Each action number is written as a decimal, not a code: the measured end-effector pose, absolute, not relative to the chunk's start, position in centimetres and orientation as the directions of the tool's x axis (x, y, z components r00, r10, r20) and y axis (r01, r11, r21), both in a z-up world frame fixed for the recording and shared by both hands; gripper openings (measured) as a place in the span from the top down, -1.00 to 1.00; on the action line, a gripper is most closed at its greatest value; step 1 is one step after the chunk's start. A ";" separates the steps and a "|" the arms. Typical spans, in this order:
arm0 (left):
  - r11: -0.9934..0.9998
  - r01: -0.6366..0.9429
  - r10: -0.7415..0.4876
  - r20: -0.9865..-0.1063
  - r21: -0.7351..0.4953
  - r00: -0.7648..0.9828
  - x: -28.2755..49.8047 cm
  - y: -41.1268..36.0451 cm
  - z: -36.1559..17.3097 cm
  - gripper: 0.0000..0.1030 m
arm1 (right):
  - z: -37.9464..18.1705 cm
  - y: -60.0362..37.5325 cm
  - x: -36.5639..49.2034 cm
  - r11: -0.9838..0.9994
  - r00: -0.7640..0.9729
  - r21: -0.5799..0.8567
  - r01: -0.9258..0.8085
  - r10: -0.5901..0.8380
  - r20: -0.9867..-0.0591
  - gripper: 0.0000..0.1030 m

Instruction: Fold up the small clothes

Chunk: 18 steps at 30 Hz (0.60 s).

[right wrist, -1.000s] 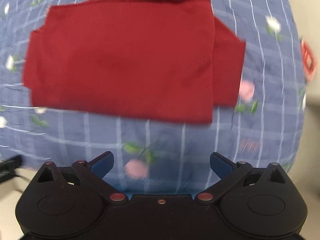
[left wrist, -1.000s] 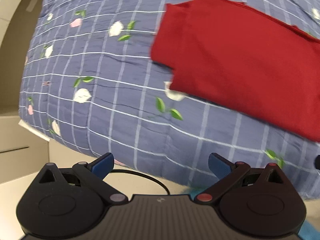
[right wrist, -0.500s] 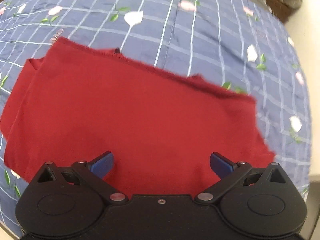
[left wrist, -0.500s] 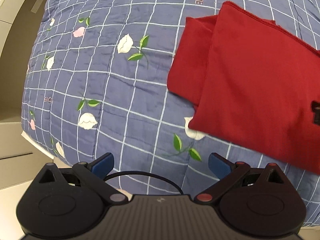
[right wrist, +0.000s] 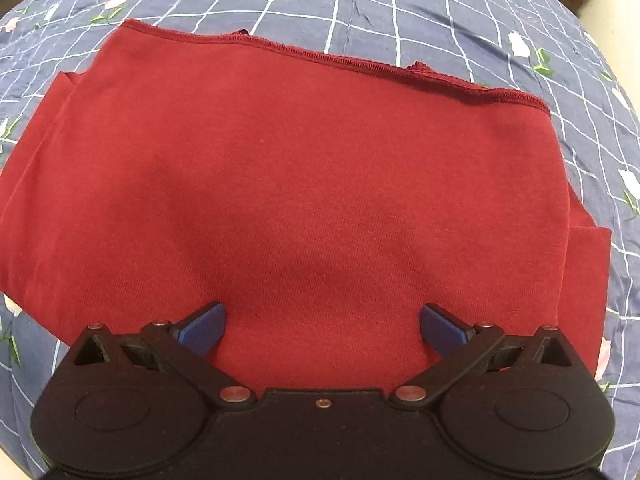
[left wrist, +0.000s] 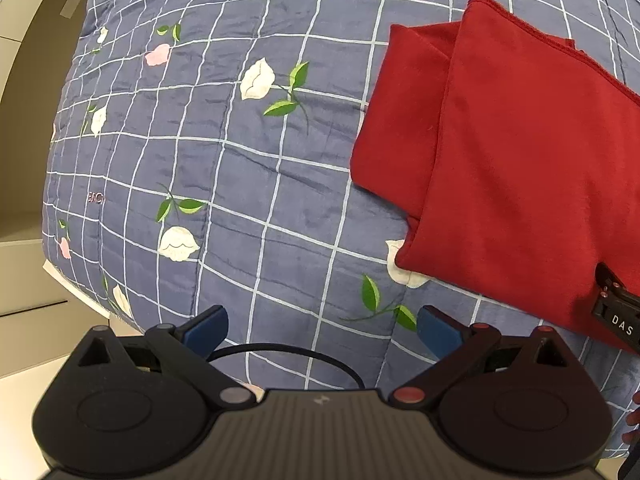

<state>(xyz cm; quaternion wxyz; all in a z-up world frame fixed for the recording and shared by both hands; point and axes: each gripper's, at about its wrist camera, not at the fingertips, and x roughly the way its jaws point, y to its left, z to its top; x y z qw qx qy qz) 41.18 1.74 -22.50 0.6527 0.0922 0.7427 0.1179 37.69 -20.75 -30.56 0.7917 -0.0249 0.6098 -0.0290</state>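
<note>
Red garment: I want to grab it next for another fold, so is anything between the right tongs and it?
Nothing visible. The open right tongs sit directly over the red garment, bare cloth between them.

— What is that big soft thing?
— A blue quilt [left wrist: 248, 184] with white lines in squares. It has white and pink flowers and green leaves, and the word LOVE.
— And that black line?
— A thin black cable [left wrist: 288, 356] curving over the quilt's near edge.
— And past the quilt?
— A pale floor [left wrist: 24, 360].
</note>
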 end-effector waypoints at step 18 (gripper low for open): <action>0.994 -0.085 0.082 -0.988 0.071 0.132 39.4 4.6 -26.2 -0.99 | -31.0 -21.6 38.3 0.998 0.223 -0.051 0.035 -0.058 -0.973 -0.99</action>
